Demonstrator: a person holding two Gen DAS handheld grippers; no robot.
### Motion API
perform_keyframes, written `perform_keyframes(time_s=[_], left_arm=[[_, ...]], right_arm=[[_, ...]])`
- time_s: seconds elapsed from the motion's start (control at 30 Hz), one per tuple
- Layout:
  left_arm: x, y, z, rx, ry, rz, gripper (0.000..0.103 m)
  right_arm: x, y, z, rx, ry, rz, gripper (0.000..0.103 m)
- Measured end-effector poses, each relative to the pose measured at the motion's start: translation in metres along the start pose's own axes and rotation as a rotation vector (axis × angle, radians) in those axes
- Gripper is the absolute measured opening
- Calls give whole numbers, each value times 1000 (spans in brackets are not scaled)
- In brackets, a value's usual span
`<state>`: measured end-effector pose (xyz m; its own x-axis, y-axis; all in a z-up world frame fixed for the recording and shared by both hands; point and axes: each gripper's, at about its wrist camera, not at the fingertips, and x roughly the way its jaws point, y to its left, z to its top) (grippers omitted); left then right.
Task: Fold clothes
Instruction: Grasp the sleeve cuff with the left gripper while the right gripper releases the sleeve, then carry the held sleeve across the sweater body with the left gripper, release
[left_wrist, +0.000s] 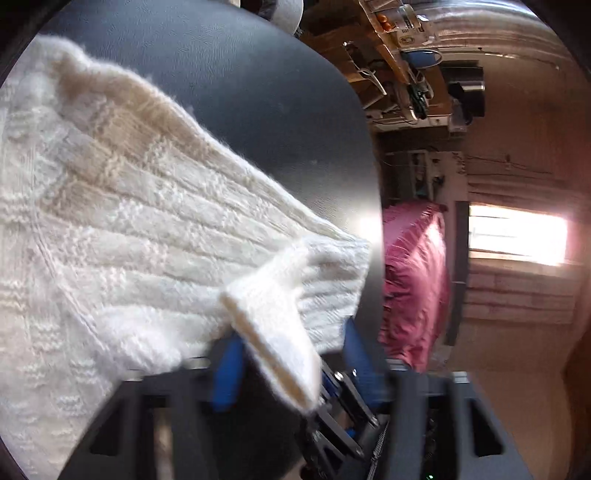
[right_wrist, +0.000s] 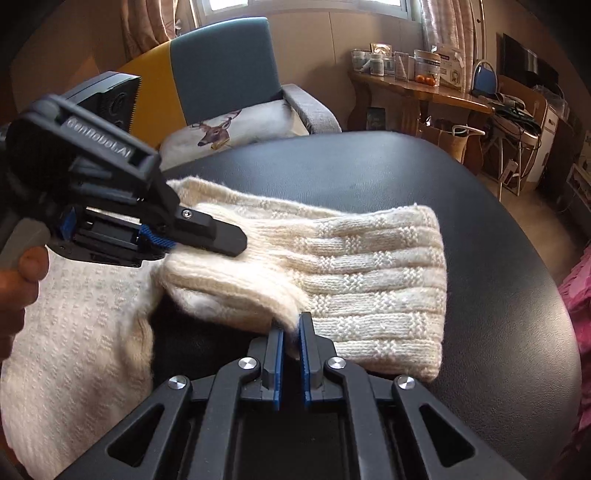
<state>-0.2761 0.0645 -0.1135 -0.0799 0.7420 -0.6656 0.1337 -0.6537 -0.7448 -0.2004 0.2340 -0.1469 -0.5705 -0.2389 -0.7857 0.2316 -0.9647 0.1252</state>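
While pinching sweater, tools level.

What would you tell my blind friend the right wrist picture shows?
The right gripper pinches the near edge of a cream sweater on a black table. The left gripper, held by a hand, grips the sweater's other side.

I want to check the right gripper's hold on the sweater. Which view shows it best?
The right wrist view: the right gripper pinches a fold of the cream sweater in plain sight. The left wrist view shows none of that gripper, only sweater.
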Motion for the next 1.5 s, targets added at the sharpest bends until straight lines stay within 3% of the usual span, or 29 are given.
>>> perform_keyframes(time_s=[0.07, 0.2, 0.23, 0.27, 0.3, 0.43, 0.7, 0.9, 1.07, 1.13, 1.2, 1.27, 1.4, 1.5], left_arm=[[-6, -5, -3, 41, -39, 39, 7], [-41, -25, -7, 116, -127, 22, 6], [-53, -32, -6, 137, -155, 20, 6], [-65, -39, -5, 157, -182, 18, 6], [-76, -45, -2, 173, -208, 17, 6], [-132, -60, 7, 224, -332, 23, 6], [-256, -10, 10, 239, -532, 93, 6], [-288, 48, -7, 188, -563, 109, 6], [-293, 59, -12, 186, -548, 77, 6], [-297, 52, -14, 196, -552, 41, 6], [-302, 37, -16, 217, -559, -8, 6], [-307, 18, -16, 240, -558, -52, 6], [-316, -29, -14, 310, -569, -70, 6], [-320, -61, -12, 353, -578, -79, 6]], right_arm=[[-5, 4, 9, -4, -16, 5, 7], [-14, 15, 26, 17, -40, 48, 7], [-16, 18, 30, 25, -46, 62, 9], [-18, 21, 34, 33, -51, 75, 19], [-20, 24, 38, 41, -56, 89, 22], [-29, 36, 54, 72, -77, 144, 23], [-11, 36, 37, 213, -5, 251, 23], [6, 34, 19, 328, 62, 330, 23], [21, 32, 4, 424, 119, 397, 23], [23, 27, 4, 517, 114, 496, 23], [33, 17, -3, 701, 117, 703, 24], [39, 12, -9, 810, 106, 768, 31], [50, 6, -22, 1020, 86, 881, 41], [60, 8, -36, 1171, 52, 942, 55]])
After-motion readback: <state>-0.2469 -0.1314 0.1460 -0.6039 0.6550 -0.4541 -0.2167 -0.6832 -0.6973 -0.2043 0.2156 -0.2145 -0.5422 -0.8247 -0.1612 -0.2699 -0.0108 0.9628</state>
